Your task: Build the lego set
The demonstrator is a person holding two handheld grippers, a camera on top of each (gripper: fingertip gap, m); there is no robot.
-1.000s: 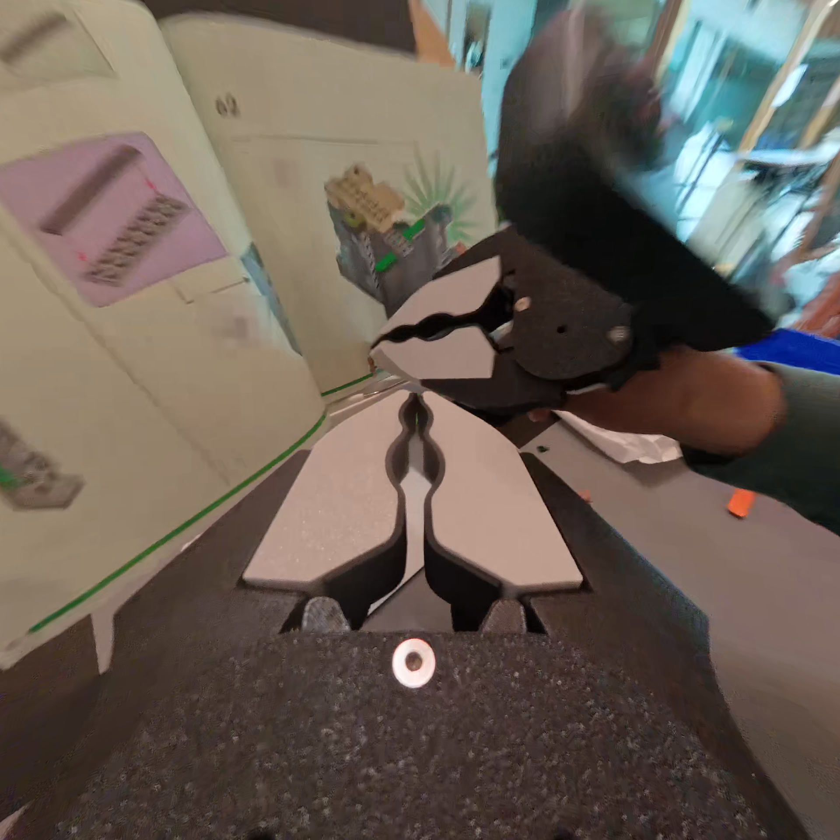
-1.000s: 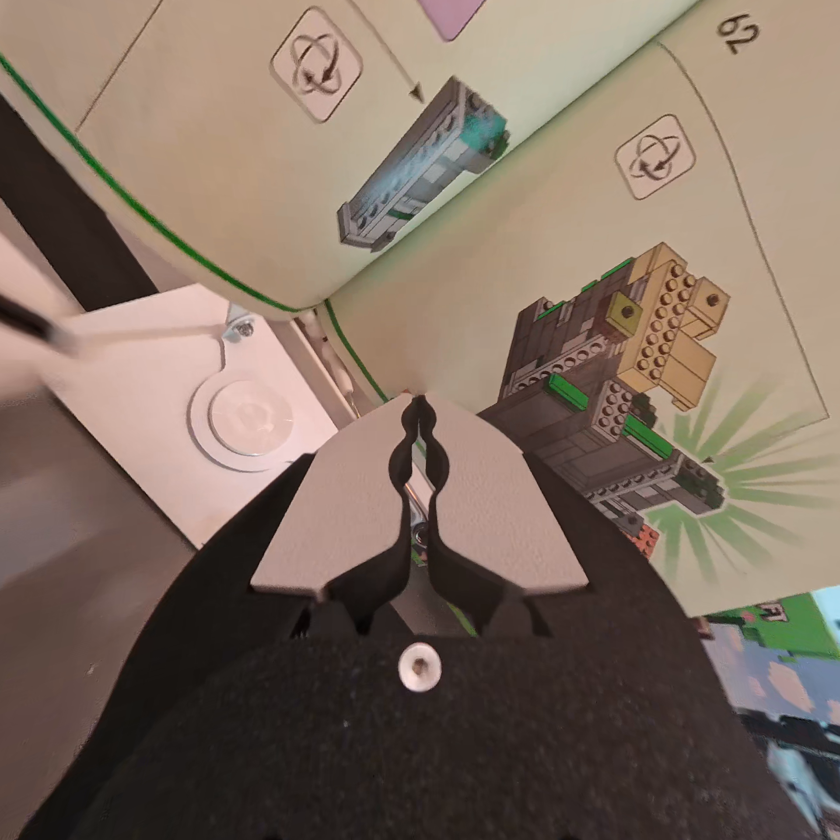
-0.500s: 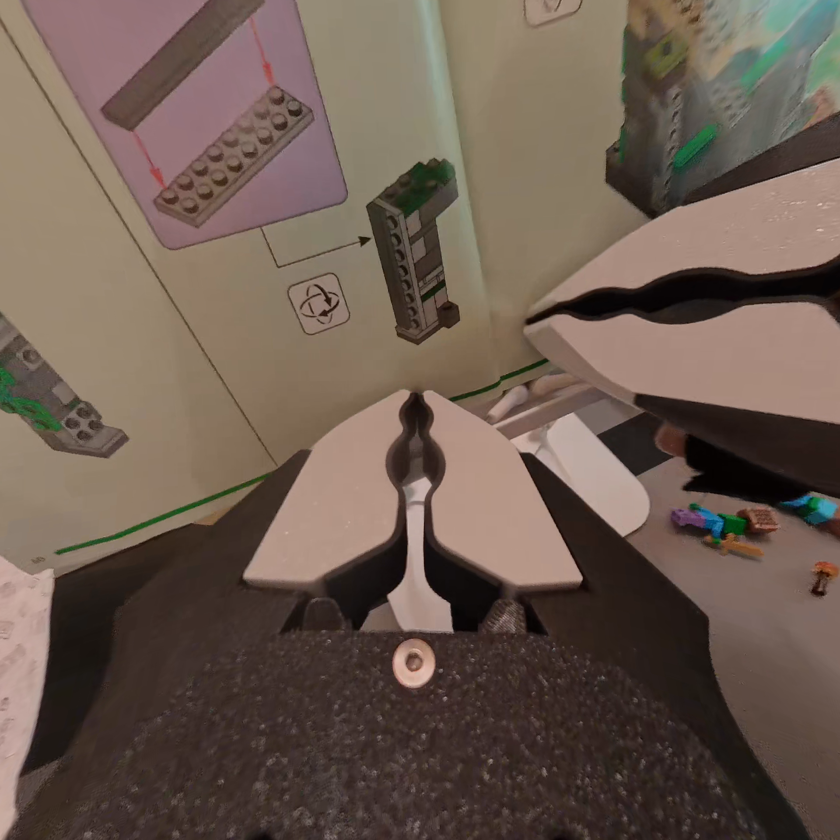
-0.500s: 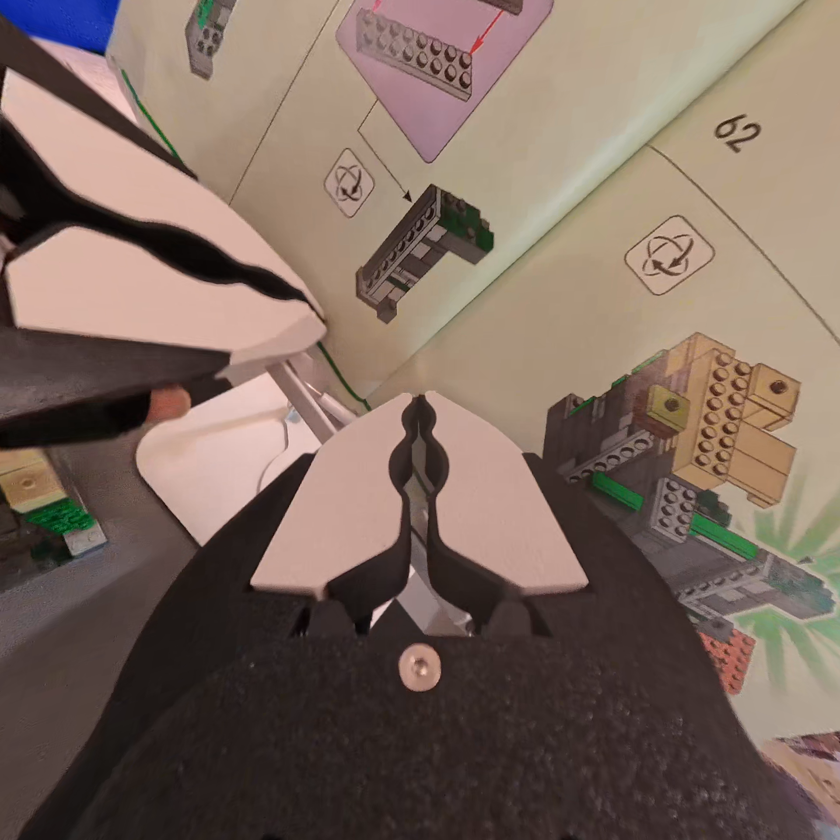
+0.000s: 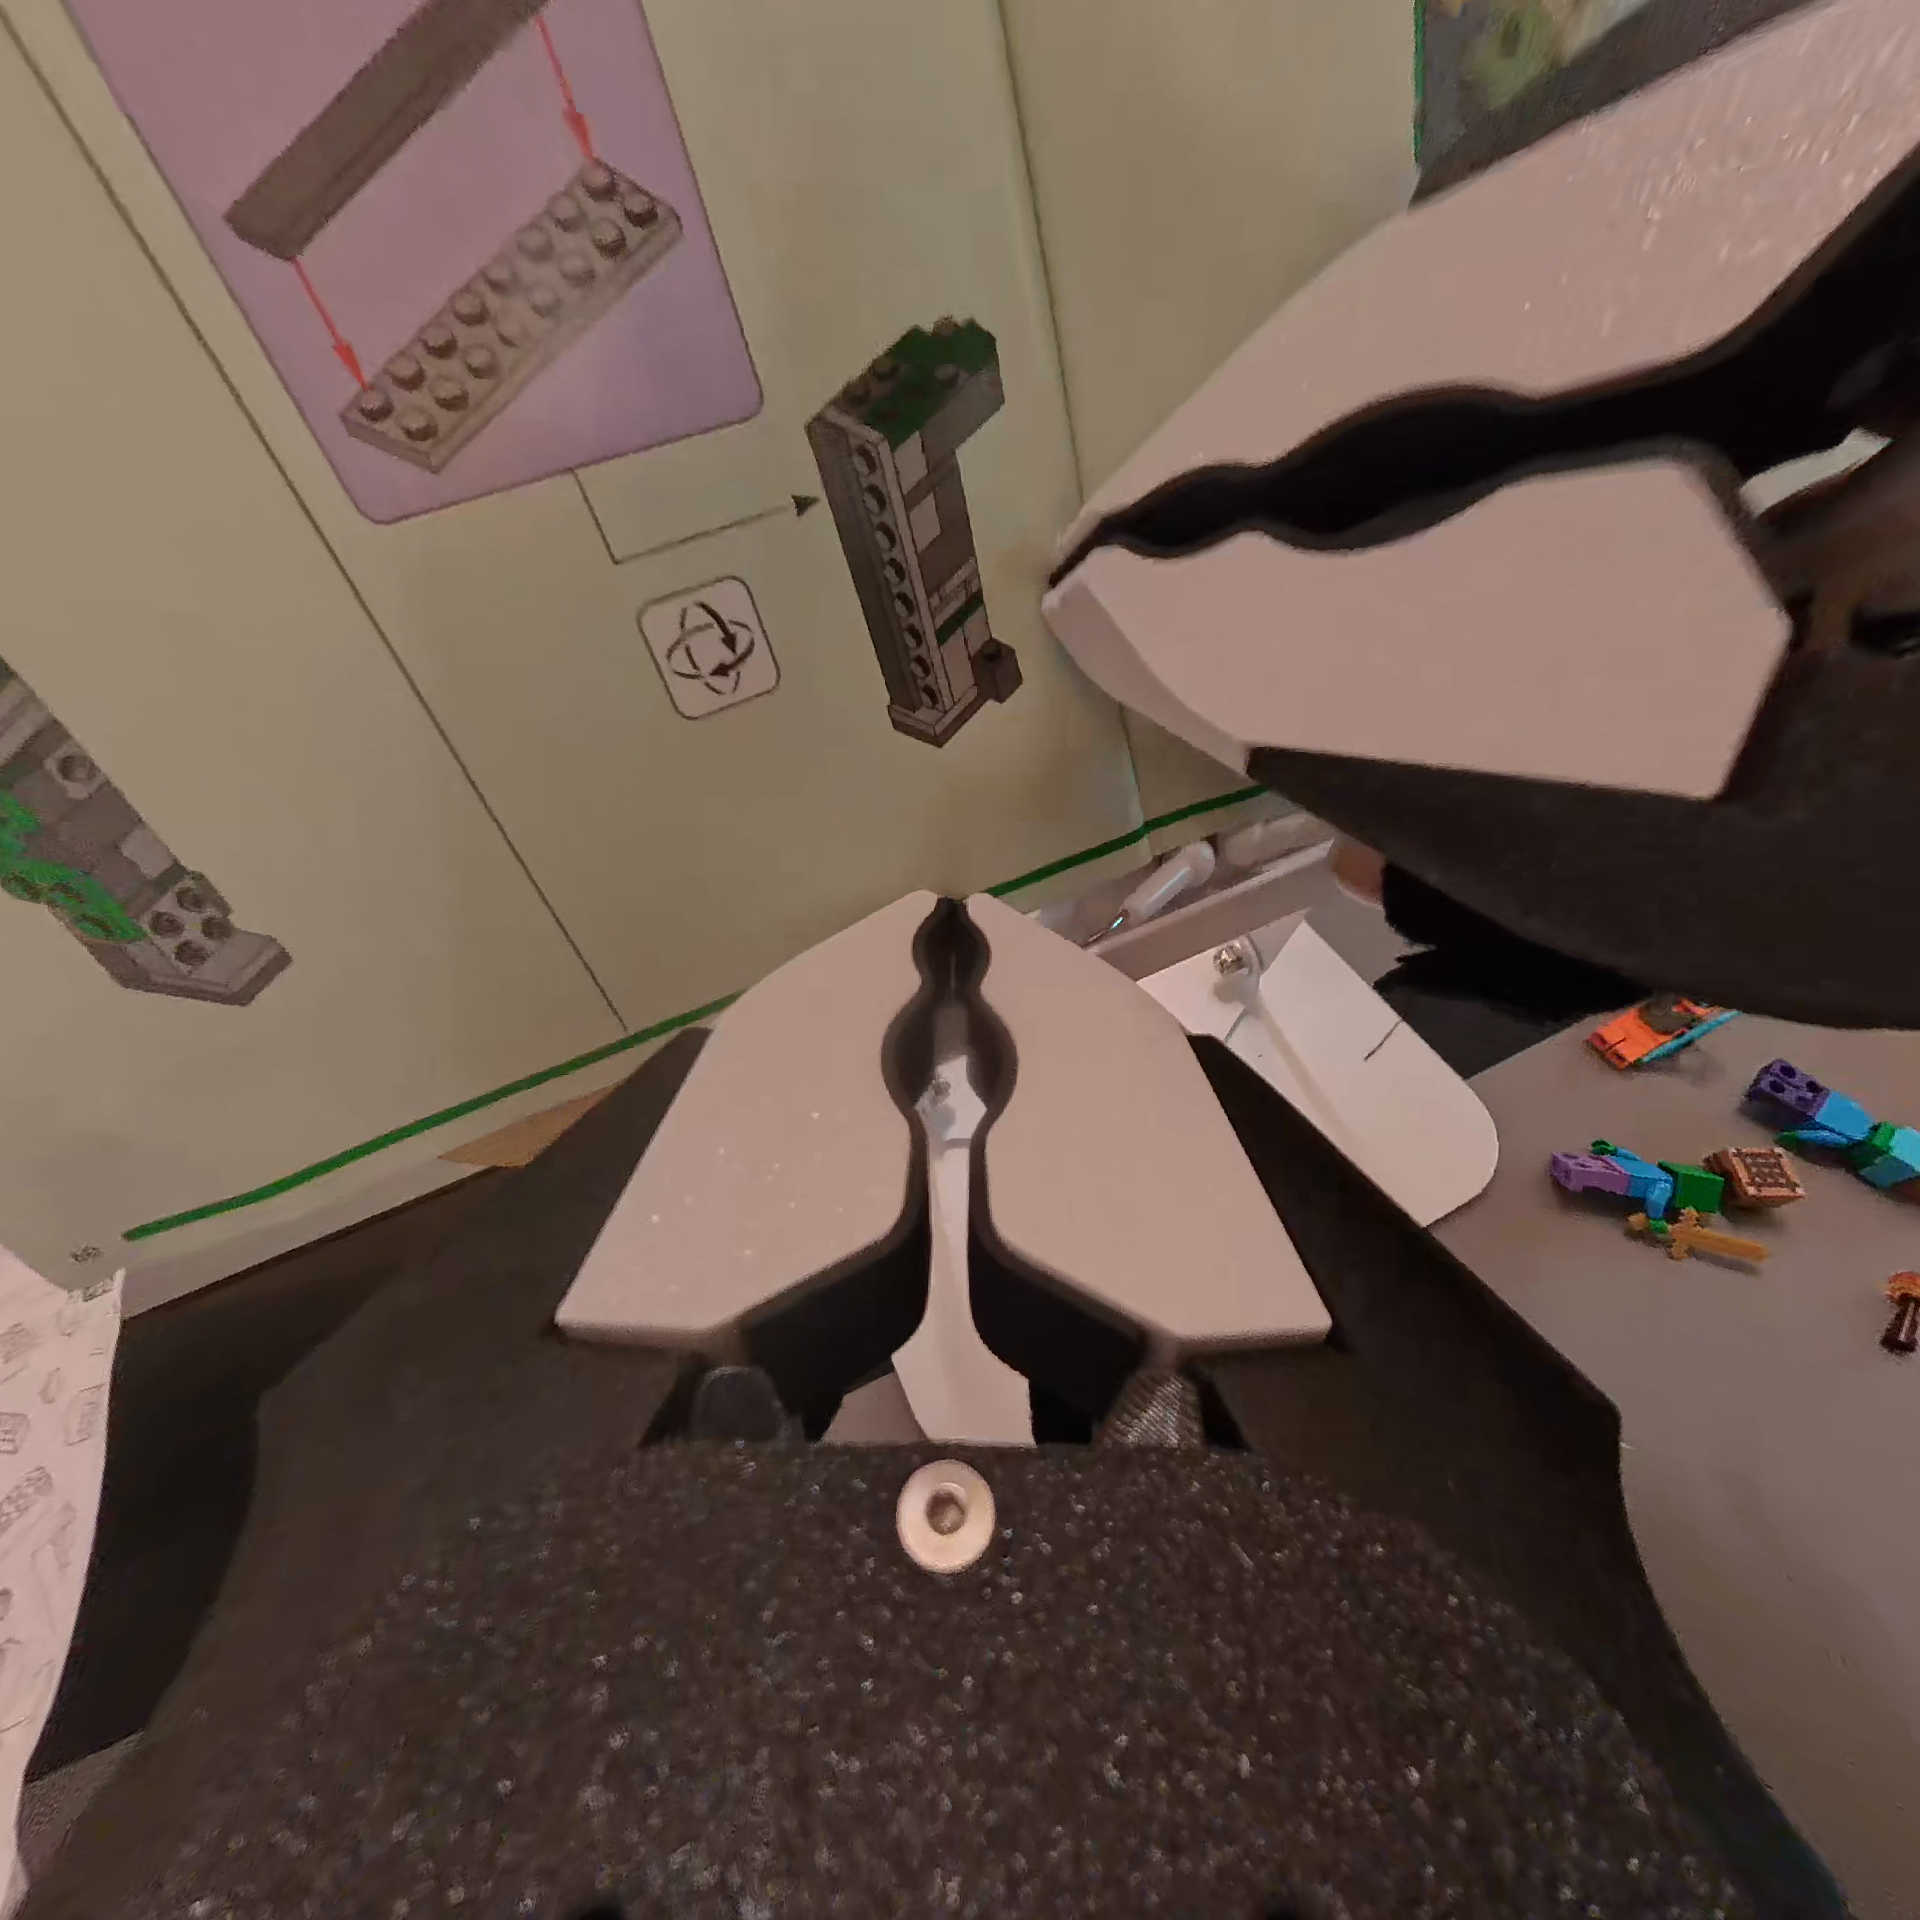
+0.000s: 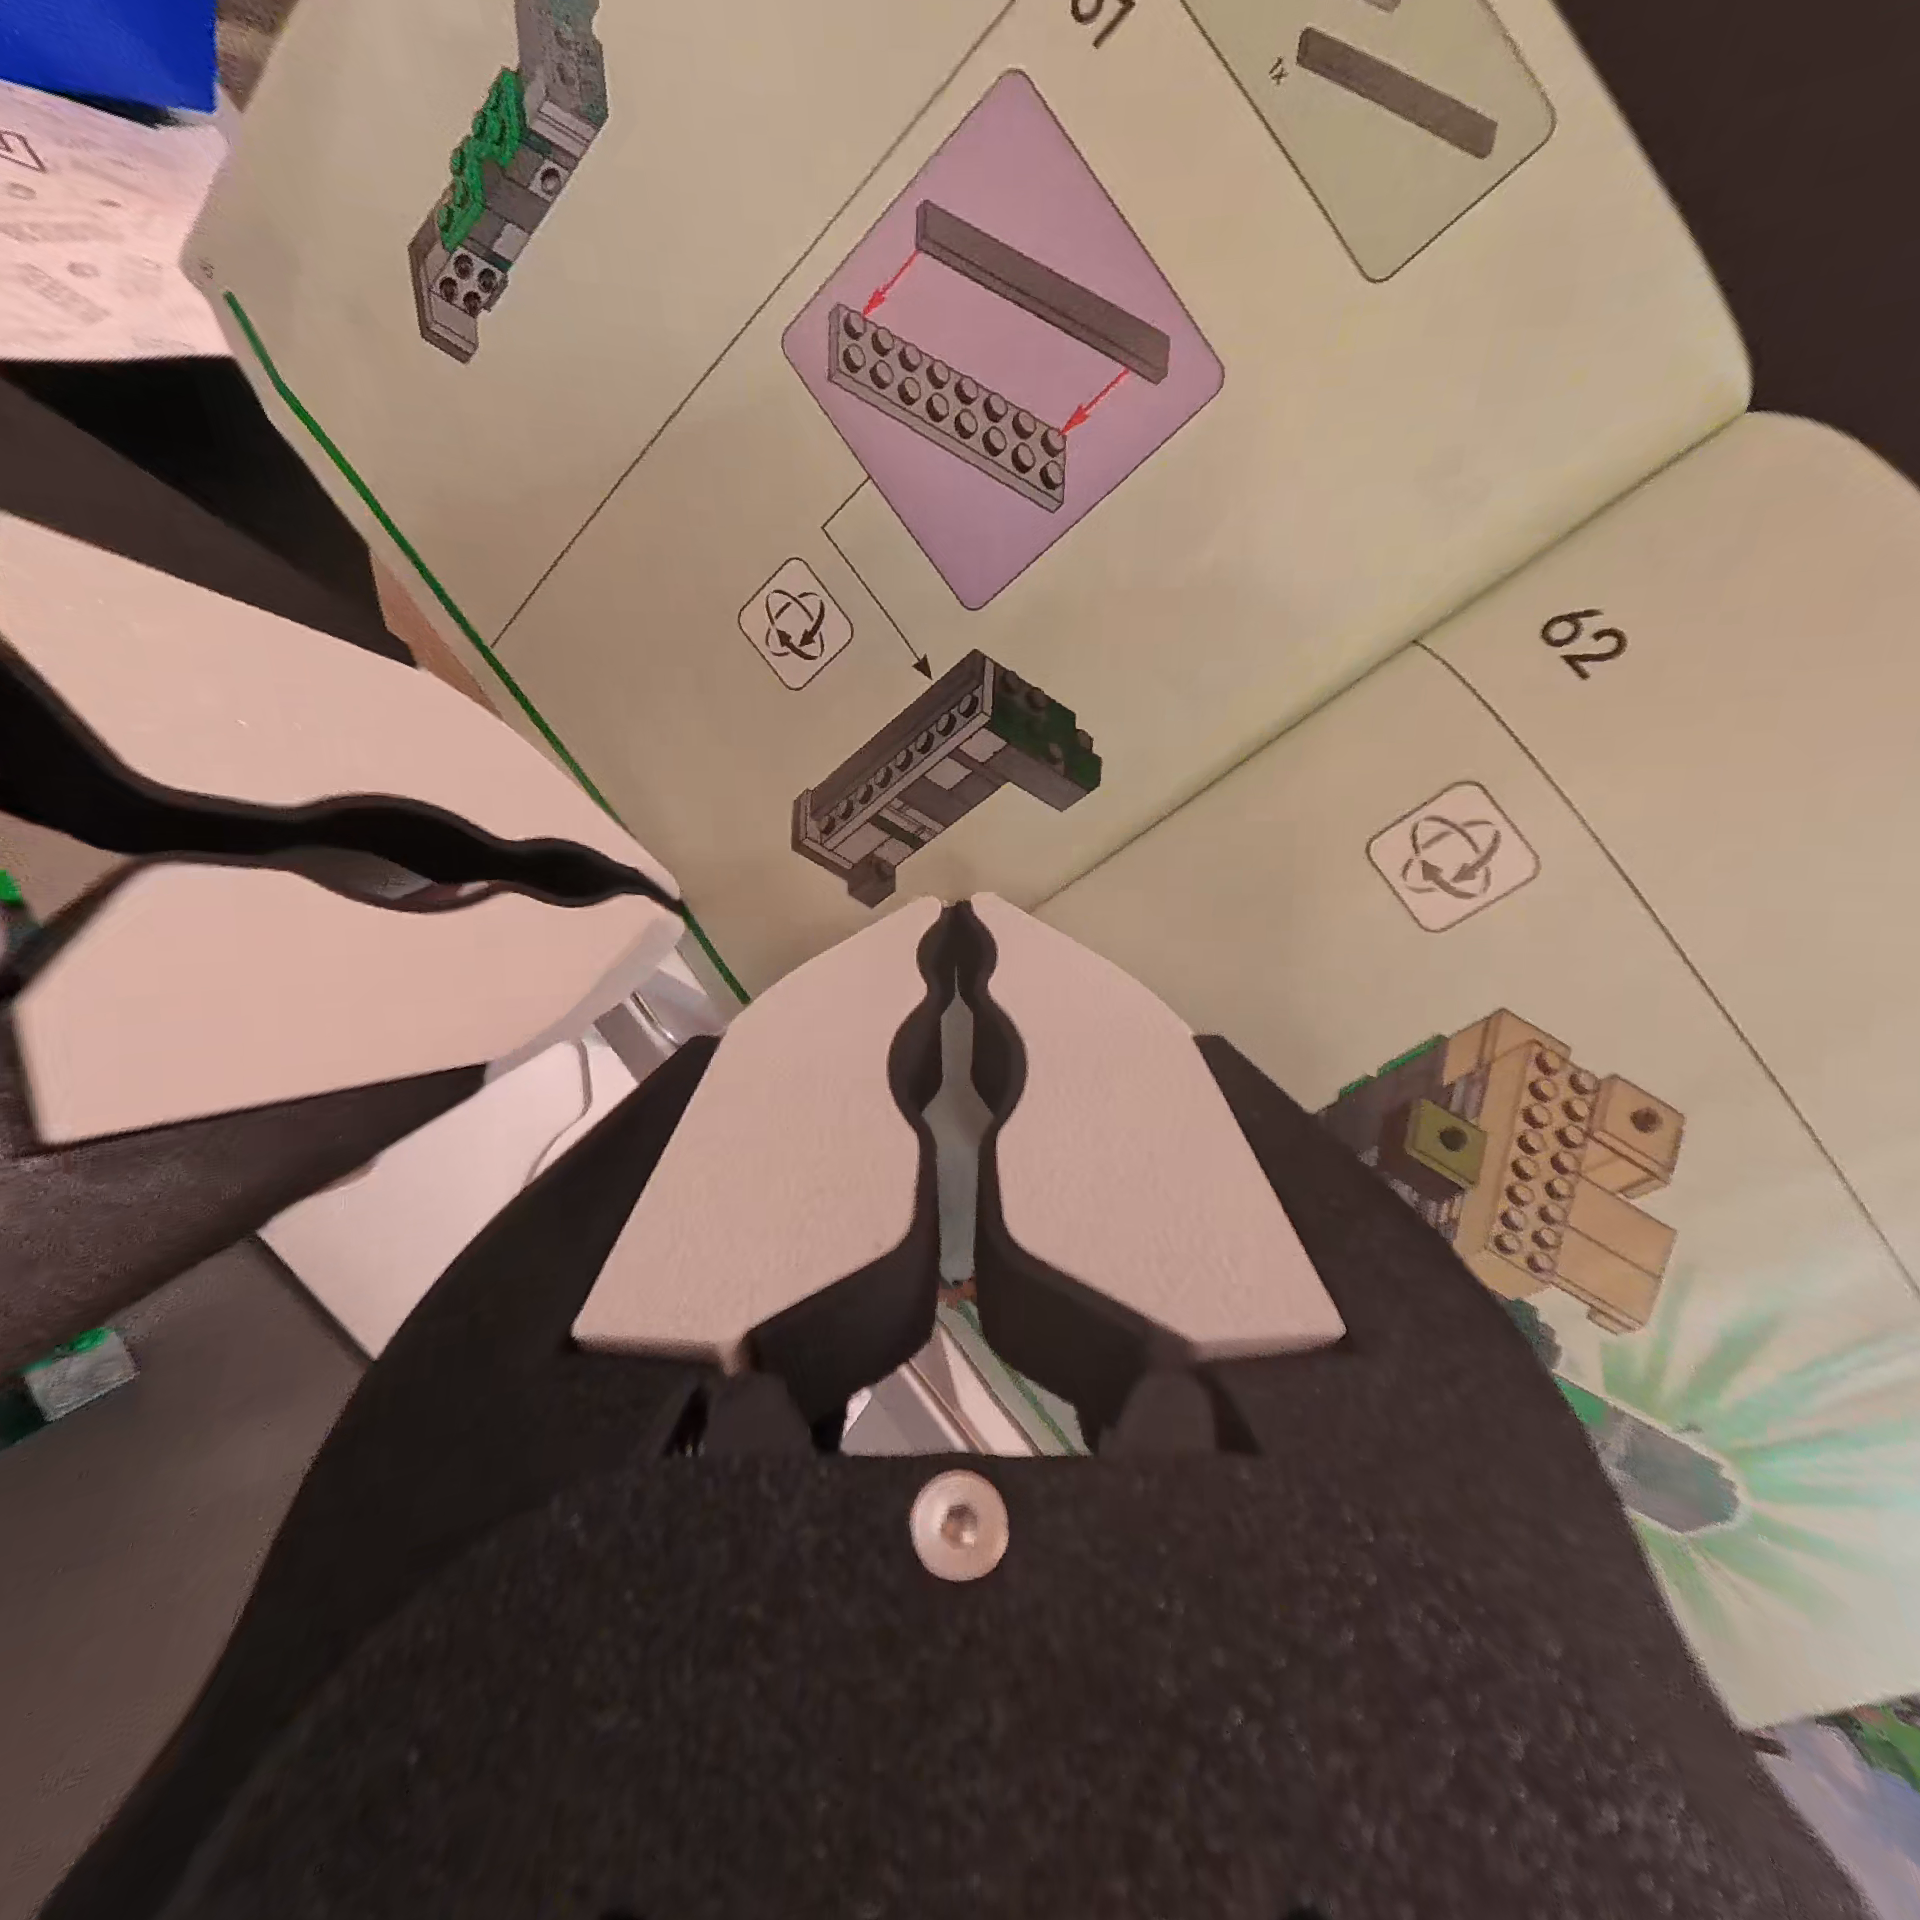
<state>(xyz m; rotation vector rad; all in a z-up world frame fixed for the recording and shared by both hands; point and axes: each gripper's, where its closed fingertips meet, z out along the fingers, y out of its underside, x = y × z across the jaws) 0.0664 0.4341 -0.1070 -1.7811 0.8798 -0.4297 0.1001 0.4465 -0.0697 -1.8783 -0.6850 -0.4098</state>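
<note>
Both claws are pressed together, empty — the left claw (image 5: 951, 909) and right claw (image 6: 958, 907) tip-to-page at the open instruction booklet (image 6: 1299, 582), propped just ahead.

Left hand-held gripper (image 5: 951, 914) and right hand-held gripper (image 6: 958, 909) each built with black speckled body, pale grey angular fingers (image 5: 769, 1153) lined with wavy black pads, one silver screw (image 5: 945, 1527) set centrally

instruction booklet (image 6: 1195, 665) smooth paper; fingers (image 5: 769, 1153) matt grey, smooth; gripper body (image 5: 935, 1714) rough black plastic.
</note>
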